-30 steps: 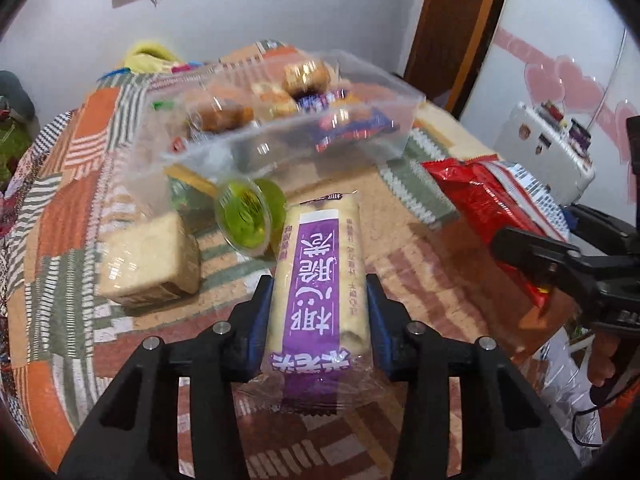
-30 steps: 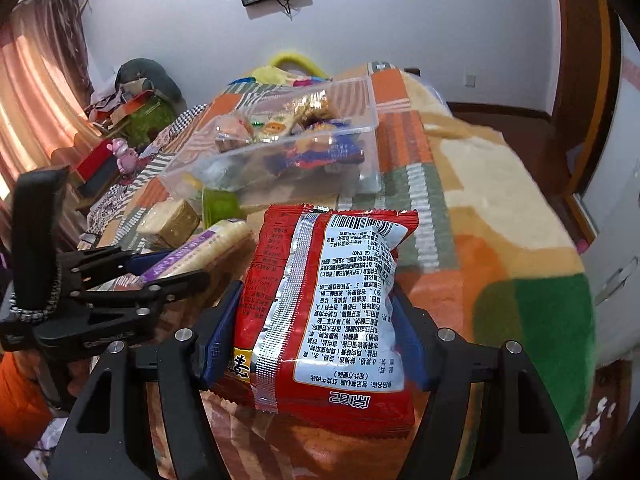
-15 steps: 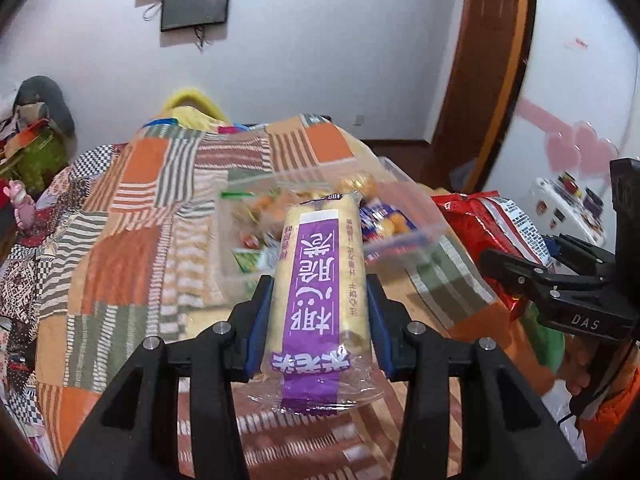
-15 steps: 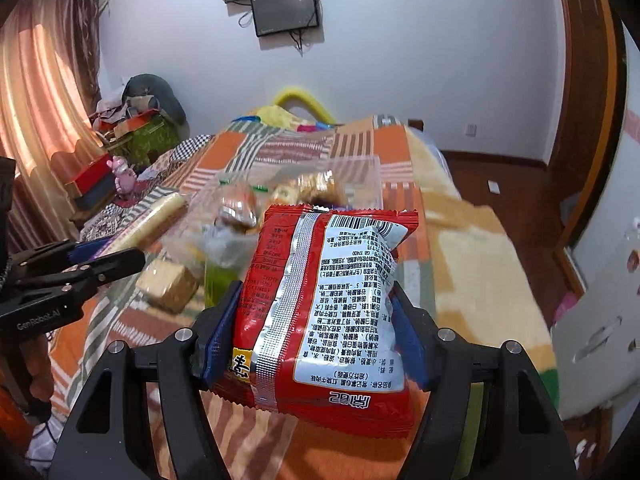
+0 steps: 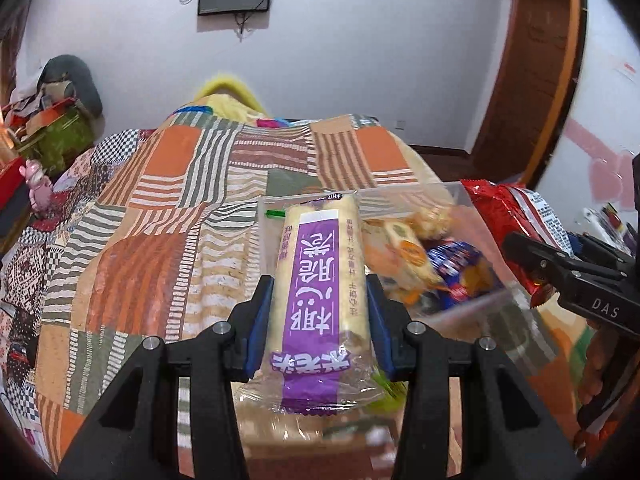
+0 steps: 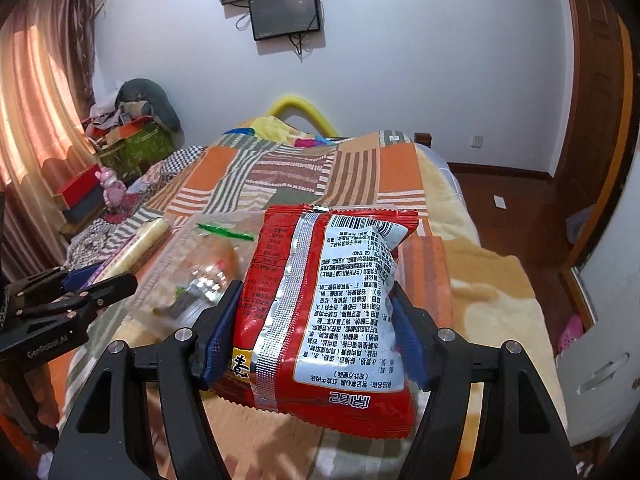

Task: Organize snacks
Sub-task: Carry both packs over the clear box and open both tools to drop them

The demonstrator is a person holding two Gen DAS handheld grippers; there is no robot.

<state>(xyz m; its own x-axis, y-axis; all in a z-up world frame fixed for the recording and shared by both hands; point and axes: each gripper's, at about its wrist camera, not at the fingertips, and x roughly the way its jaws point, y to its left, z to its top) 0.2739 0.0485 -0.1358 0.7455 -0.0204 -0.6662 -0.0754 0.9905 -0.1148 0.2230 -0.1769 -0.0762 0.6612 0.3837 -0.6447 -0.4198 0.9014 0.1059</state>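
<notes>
Right gripper clamped on red snack bag, printed back facing up | left gripper at left, gripping pale wrapped roll | clear plastic box behind, on patchwork blanket | wall screen above.

White "DAS" marks the black right gripper; grey "GenRobot.AI" marks the black left gripper.

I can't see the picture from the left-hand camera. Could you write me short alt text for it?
A long snack bar in a purple-labelled clear wrapper is clamped between the blue-padded fingers of the left gripper, held above a clear plastic box of assorted snacks on a patchwork-covered bed. At right, another gripper holds a red packet.
</notes>
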